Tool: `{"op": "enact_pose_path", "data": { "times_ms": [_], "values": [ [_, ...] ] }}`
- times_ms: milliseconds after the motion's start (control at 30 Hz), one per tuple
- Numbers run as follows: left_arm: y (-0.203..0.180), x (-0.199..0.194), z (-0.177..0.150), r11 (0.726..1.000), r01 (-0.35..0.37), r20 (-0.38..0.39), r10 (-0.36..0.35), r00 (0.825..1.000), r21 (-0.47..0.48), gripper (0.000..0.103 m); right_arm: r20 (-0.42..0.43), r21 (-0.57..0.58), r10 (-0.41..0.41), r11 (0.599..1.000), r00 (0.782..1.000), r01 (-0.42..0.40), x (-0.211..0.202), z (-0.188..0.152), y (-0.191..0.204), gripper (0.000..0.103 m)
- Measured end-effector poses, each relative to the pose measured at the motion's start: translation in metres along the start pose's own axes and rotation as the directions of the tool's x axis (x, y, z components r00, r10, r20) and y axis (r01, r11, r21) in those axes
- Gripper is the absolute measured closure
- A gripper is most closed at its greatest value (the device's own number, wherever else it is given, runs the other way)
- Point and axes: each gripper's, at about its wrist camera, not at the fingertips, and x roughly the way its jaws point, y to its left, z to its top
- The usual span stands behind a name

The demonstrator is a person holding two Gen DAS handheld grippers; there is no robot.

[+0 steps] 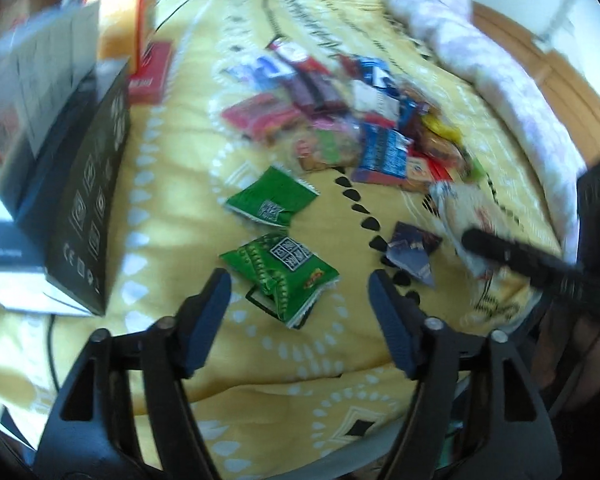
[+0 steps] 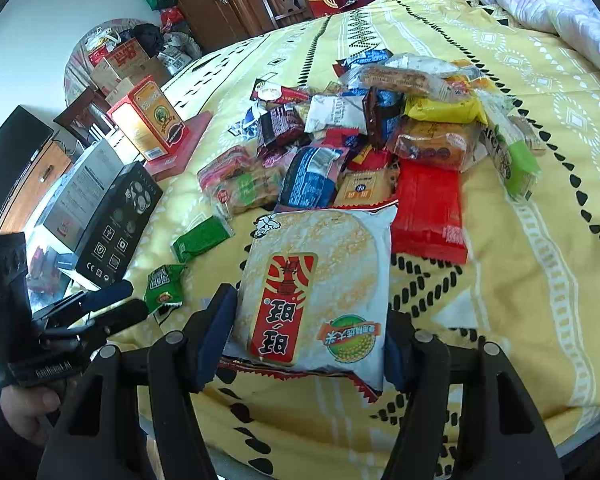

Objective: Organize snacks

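Observation:
A heap of snack packets lies on a yellow patterned bedspread; it shows in the left wrist view too. My right gripper is shut on a large white rice cracker bag with a red label, held just above the bed. My left gripper is open, its fingers either side of a green snack packet on the bed. A second green packet lies just beyond it. A small dark blue packet lies to the right.
A black box and a white box stand at the bed's left edge, with an orange carton and a red flat box behind. A folded lilac quilt lies along the right. The right gripper reaches in from the right in the left wrist view.

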Motion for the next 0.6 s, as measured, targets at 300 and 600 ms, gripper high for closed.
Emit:
{"op": "enact_pose_path", "data": {
  "times_ms": [300,600],
  "values": [
    [-0.01,0.039,0.011,1.0,0.003,-0.074,-0.002,0.997,0.017,0.066,-0.013,-0.004,0.018,1.0,1.0,-0.018,0.008,-0.003,0.002,0.035],
    [-0.012,0.046,0.003,0.995,-0.026,-0.037,0.03,0.999,0.097,0.067,-0.023,0.006,0.021,1.0,1.0,-0.021,0.013,-0.004,-0.001,0.035]
  ]
}}
